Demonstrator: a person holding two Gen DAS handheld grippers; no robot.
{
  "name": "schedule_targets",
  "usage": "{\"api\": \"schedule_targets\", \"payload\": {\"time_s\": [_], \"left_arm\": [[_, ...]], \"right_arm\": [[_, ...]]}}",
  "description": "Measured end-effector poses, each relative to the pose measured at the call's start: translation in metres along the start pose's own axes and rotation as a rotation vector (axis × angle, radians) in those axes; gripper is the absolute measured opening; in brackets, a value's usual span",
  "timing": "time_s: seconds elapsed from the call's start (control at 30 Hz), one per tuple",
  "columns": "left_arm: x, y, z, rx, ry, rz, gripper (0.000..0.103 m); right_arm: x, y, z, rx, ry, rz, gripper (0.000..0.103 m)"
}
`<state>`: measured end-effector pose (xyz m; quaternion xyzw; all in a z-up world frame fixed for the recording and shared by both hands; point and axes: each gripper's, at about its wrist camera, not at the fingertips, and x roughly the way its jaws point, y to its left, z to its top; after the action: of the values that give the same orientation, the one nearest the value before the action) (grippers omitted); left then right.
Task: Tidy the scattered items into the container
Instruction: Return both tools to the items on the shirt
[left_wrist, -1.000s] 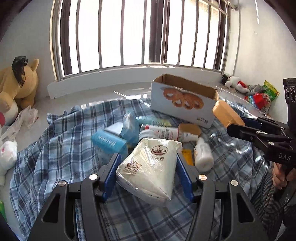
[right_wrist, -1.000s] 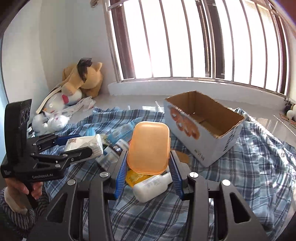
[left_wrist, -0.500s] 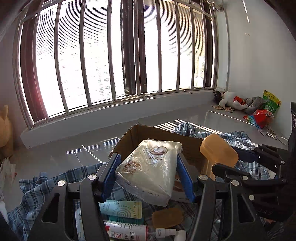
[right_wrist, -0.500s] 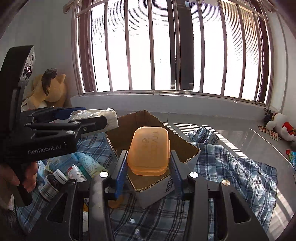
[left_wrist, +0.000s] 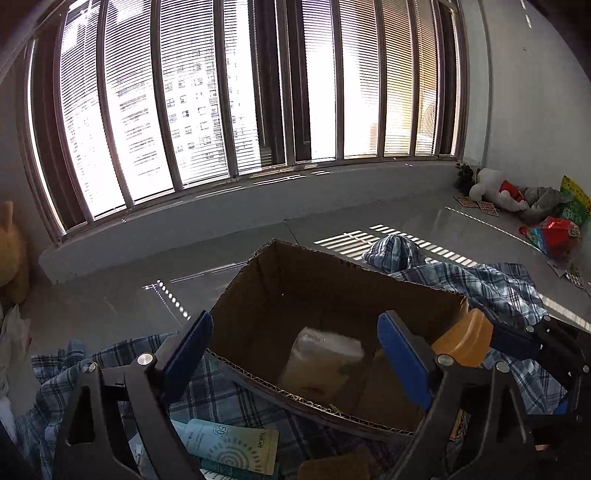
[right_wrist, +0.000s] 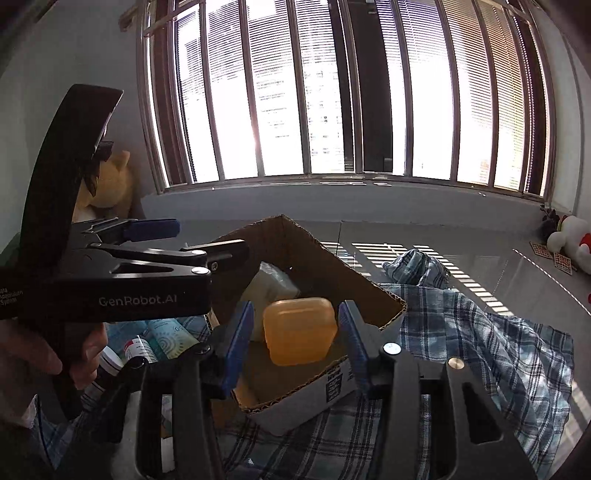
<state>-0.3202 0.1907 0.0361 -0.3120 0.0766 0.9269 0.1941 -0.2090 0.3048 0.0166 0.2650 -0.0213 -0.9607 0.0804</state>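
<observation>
The open cardboard box (left_wrist: 280, 266) stands on a blue plaid cloth (left_wrist: 491, 291). My left gripper (left_wrist: 295, 354) is open above the box's near rim, and the white packet (left_wrist: 325, 354) lies loose inside the box. It also shows in the right wrist view (right_wrist: 269, 284). My right gripper (right_wrist: 295, 332) is open over the box (right_wrist: 369, 291); the orange plastic case (right_wrist: 299, 328) sits between its blue pads without touching either, tilted over the box interior. In the left wrist view the case (left_wrist: 461, 339) shows at the box's right corner.
A teal tube (left_wrist: 236, 443) and other bottles (right_wrist: 140, 350) lie on the cloth left of the box. Stuffed toys (left_wrist: 491, 188) and bright packets (left_wrist: 554, 232) lie by the right wall. A yellow plush (right_wrist: 110, 184) sits at the left by the barred window.
Both grippers have opened over the box. The white packet has dropped from the left gripper into the box, and the orange case has come free of the right gripper's pads.
</observation>
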Motion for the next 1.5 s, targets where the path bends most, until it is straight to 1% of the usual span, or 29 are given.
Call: {"api": "schedule_targets", "payload": {"time_s": [0.03,0.1,0.17,0.27,0.33,0.4,0.43,0.47,0.5,0.53,0.57,0.63,0.73,0.77,0.83,0.9,1.03,1.13,1.2,1.33,1.5], "left_arm": [[-0.003,0.005,-0.001,-0.021,-0.002,-0.008,0.093],[-0.01,0.013,-0.004,-0.056,0.008,-0.012,0.093],[-0.019,0.022,-0.01,-0.076,0.025,0.016,0.093],[-0.038,0.034,-0.025,-0.091,0.025,0.06,0.093],[-0.052,0.041,-0.038,-0.084,0.024,0.096,0.093],[-0.065,0.046,-0.052,-0.076,0.04,0.123,0.093],[-0.072,0.049,-0.06,-0.072,0.059,0.124,0.093],[-0.079,0.052,-0.069,-0.067,0.08,0.109,0.093],[-0.087,0.055,-0.079,-0.06,0.096,0.09,0.093],[-0.095,0.058,-0.088,-0.049,0.108,0.087,0.093],[-0.103,0.062,-0.098,-0.032,0.116,0.11,0.093],[-0.118,0.07,-0.116,0.007,0.12,0.188,0.093],[-0.139,0.081,-0.139,0.04,0.108,0.274,0.093],[-0.145,0.083,-0.146,0.043,0.107,0.289,0.093],[-0.151,0.085,-0.159,0.048,0.119,0.29,0.093],[-0.152,0.085,-0.17,0.044,0.136,0.274,0.093],[-0.137,0.08,-0.186,0.02,0.171,0.245,0.093],[-0.123,0.074,-0.192,-0.003,0.2,0.177,0.093],[-0.118,0.071,-0.193,-0.007,0.199,0.162,0.093],[-0.107,0.066,-0.189,0.012,0.193,0.178,0.093],[-0.087,0.061,-0.189,0.054,0.227,0.187,0.093]], "right_arm": [[-0.002,0.001,0.0,-0.003,-0.007,-0.004,0.057],[-0.005,0.003,-0.001,-0.008,-0.014,-0.021,0.058],[-0.011,0.004,-0.002,-0.002,-0.016,-0.01,0.058],[-0.018,0.01,-0.007,0.006,-0.019,0.021,0.058],[-0.022,0.015,-0.008,0.009,-0.02,0.034,0.058],[-0.029,0.024,-0.01,0.008,-0.019,0.045,0.058],[-0.034,0.029,-0.011,0.004,-0.012,0.042,0.058],[-0.042,0.035,-0.013,-0.001,-0.013,0.042,0.058],[-0.05,0.041,-0.015,-0.006,-0.023,0.057,0.058],[-0.057,0.046,-0.018,-0.014,-0.031,0.078,0.058],[-0.064,0.054,-0.022,-0.026,-0.028,0.101,0.058],[-0.07,0.067,-0.031,-0.05,-0.006,0.132,0.058],[-0.068,0.086,-0.047,-0.081,0.05,0.169,0.058],[-0.066,0.09,-0.052,-0.089,0.066,0.173,0.058],[-0.063,0.099,-0.06,-0.112,0.085,0.139,0.058],[-0.063,0.102,-0.065,-0.122,0.089,0.102,0.058],[-0.056,0.108,-0.077,-0.117,0.136,0.11,0.058],[-0.049,0.122,-0.092,-0.189,0.181,0.106,0.058],[-0.043,0.127,-0.098,-0.22,0.206,0.102,0.058],[-0.028,0.129,-0.105,-0.23,0.272,0.14,0.058],[-0.008,0.129,-0.11,-0.209,0.336,0.139,0.058]]}}
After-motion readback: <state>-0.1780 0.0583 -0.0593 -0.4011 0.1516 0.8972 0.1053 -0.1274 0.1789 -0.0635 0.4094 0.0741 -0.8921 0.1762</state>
